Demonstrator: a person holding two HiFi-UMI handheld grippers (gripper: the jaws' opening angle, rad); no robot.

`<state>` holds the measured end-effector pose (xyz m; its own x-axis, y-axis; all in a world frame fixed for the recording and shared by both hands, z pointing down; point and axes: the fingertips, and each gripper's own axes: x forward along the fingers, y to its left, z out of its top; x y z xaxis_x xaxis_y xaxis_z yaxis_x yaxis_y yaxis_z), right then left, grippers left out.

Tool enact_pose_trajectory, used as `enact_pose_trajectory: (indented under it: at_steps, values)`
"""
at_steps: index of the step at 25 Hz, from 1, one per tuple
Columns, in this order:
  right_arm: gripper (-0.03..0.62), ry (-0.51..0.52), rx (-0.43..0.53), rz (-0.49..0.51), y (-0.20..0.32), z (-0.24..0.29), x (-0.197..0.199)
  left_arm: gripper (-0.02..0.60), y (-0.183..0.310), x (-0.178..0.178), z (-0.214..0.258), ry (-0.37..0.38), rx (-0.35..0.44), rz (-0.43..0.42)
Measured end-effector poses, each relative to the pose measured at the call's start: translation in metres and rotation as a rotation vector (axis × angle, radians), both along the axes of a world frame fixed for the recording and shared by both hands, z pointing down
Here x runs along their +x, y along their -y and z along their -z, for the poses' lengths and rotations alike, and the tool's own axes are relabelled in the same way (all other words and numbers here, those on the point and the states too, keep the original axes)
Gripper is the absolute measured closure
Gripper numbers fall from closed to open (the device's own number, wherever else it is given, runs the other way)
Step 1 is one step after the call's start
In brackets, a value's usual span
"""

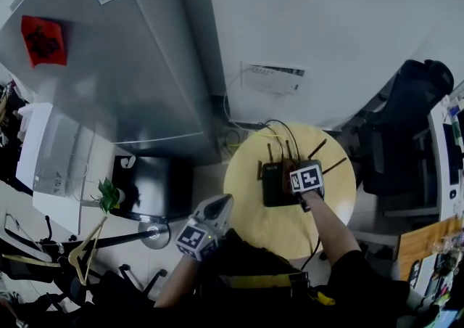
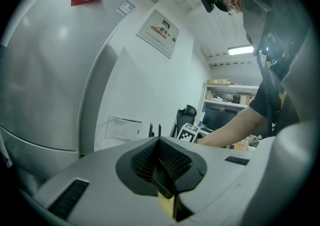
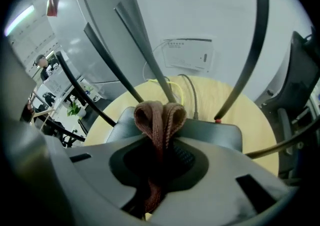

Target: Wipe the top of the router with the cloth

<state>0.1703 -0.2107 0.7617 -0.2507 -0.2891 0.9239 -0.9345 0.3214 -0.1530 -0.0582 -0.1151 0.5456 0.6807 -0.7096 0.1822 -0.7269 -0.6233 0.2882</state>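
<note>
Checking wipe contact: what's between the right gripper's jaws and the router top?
Only the brown cloth, clamped in the right gripper, over the router; seen in right gripper view.

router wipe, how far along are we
Done: the brown cloth is gripped in the right tool. In hand: that tool holds it over the dark top of the router on the round wooden table; contact can't be confirmed. Left: the wiping itself, as no cleaned area shows. The left tool is shut, empty and off the table.
</note>
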Motion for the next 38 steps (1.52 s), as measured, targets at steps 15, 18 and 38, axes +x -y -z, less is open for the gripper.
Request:
enact_pose_trajectory:
  at_steps: [15, 18, 38]
  values:
    - [0.53, -0.15, 0.066, -0.078, -0.004, 0.0, 0.083, 0.581, 0.012, 0.016, -0.002, 0.002, -0.016, -0.068]
    - [0.53, -0.161, 0.072, -0.103, -0.006, -0.002, 0.094, 0.581, 0.013, 0.018, -0.003, 0.01, -0.02, -0.081]
    - [0.531, -0.414, 0.213, -0.071, -0.023, 0.016, 0.135, 0.581, 0.016, 0.029, 0.003, -0.017, -0.003, -0.118]
